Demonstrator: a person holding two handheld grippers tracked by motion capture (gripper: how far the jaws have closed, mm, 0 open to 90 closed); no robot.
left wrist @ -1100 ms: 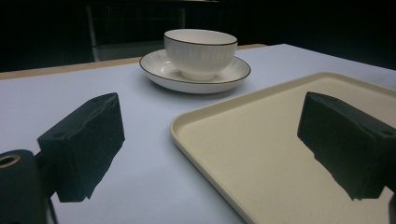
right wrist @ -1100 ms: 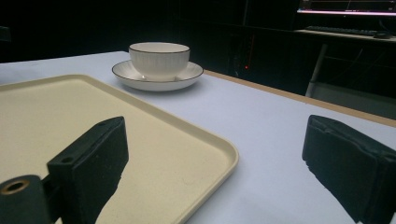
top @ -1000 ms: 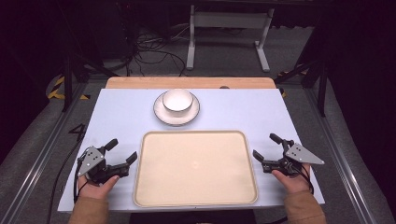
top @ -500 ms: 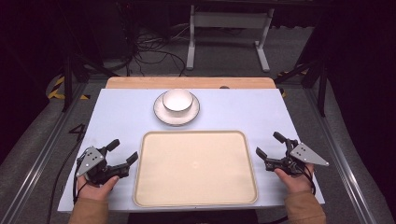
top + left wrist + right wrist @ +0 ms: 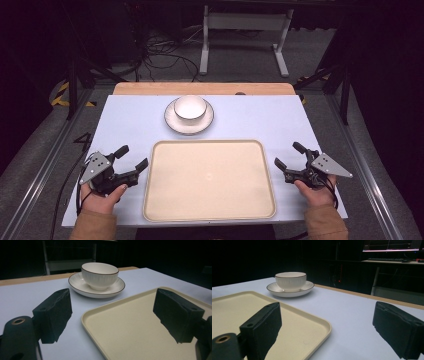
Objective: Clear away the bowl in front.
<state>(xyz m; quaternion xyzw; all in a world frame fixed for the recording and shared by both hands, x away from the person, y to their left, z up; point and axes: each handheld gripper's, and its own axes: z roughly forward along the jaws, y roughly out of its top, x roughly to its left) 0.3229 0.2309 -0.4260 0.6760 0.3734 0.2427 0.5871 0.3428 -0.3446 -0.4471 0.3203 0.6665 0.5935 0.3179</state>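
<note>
while both hands flank the tray (image 5: 210, 182) | left gripper (image 5: 129, 161) jaws wide, just been closing, nothing between | right gripper (image 5: 290, 156) jaws wide, nothing held | bowl (image 5: 190, 107) on saucer (image 5: 172, 121) beyond

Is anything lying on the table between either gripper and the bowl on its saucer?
Nothing visible does. The left gripper and right gripper, both open and empty, flank the tray. The bowl sits on its saucer beyond the tray's far edge, with only bare table between.
</note>
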